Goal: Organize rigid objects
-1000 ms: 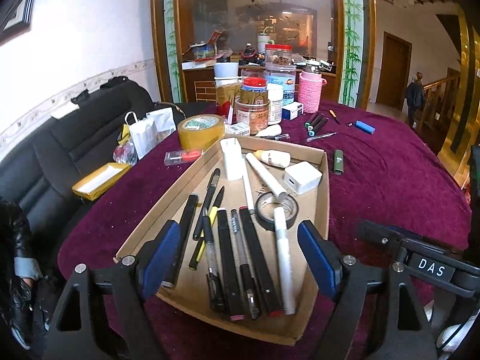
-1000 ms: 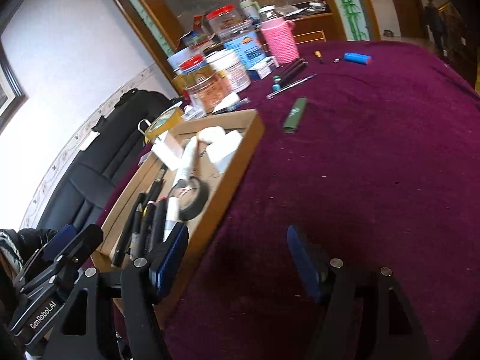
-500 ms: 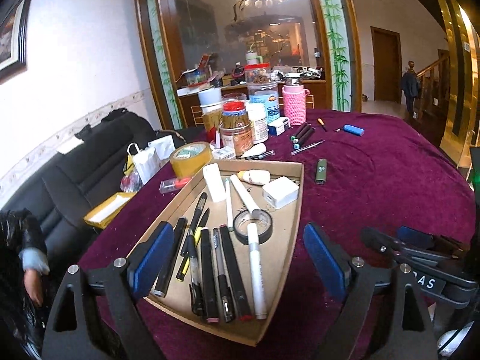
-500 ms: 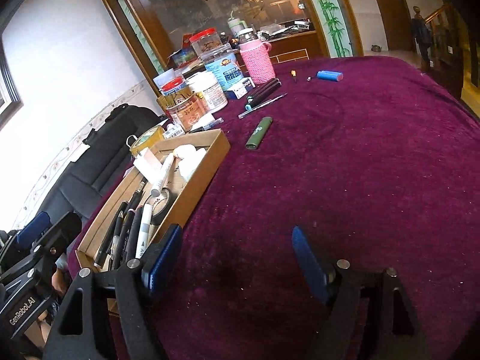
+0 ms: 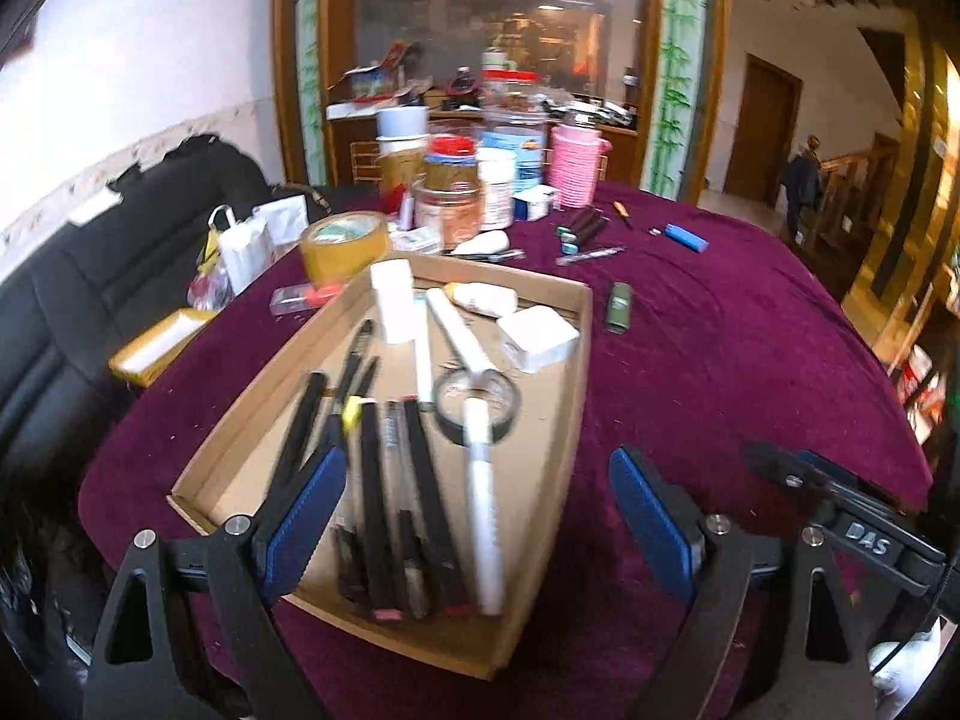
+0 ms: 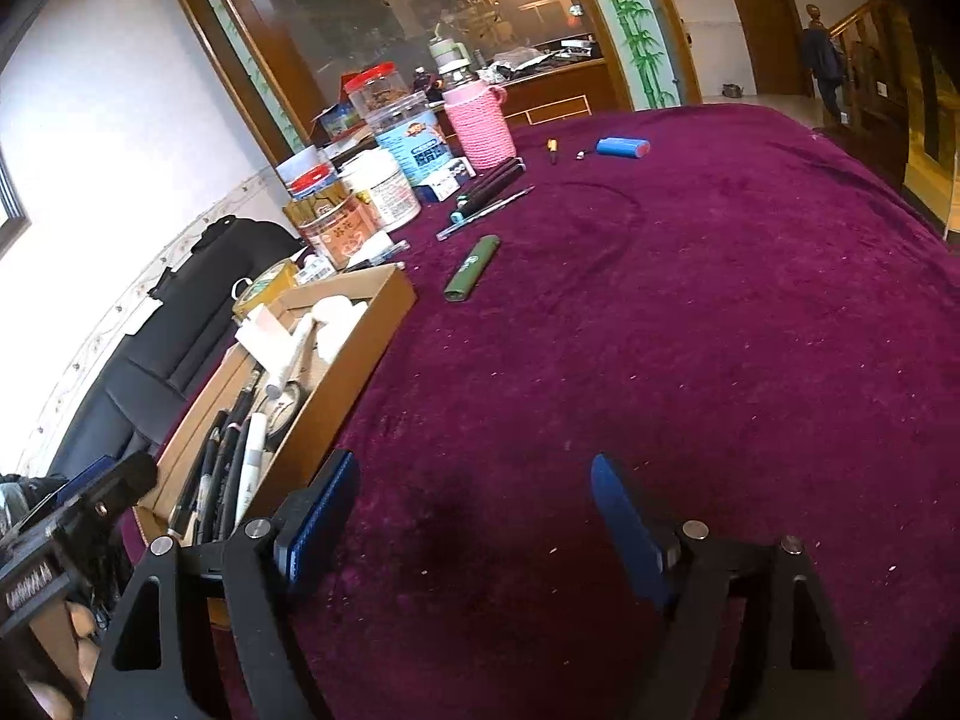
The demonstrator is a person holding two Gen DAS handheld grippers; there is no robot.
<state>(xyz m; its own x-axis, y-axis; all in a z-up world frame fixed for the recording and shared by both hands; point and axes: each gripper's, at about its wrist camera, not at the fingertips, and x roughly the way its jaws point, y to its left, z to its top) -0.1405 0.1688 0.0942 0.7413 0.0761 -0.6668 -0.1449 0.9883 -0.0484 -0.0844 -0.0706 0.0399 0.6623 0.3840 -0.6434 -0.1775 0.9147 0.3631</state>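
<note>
A shallow cardboard tray (image 5: 573, 360) (image 6: 360, 348) lies on the purple tablecloth. It holds several black pens (image 5: 384, 468), a white marker (image 5: 483, 504), a black tape roll (image 5: 480, 402), a white charger block (image 5: 537, 339) and white tubes. My left gripper (image 5: 477, 516) hovers over the tray's near end, open, nothing between its blue pads. My right gripper (image 6: 474, 510) hangs over bare cloth to the right of the tray; its jaws are opening and nothing is between them. Loose on the cloth lie a green lighter (image 5: 618, 306) (image 6: 472, 267), a blue cylinder (image 6: 623, 147) and dark pens (image 6: 492, 183).
Jars, tins and a pink knitted bottle (image 6: 480, 126) crowd the table's far left. A brown tape roll (image 5: 345, 243) and a small clear box (image 5: 300, 297) lie left of the tray. A black sofa (image 5: 78, 276) borders the left edge. A person (image 6: 825, 60) stands by the far stairs.
Both grippers' jaws have spread a little wider. The left view swung up and back down over the tray. The right view shifted right, so the tray sits further left in it.
</note>
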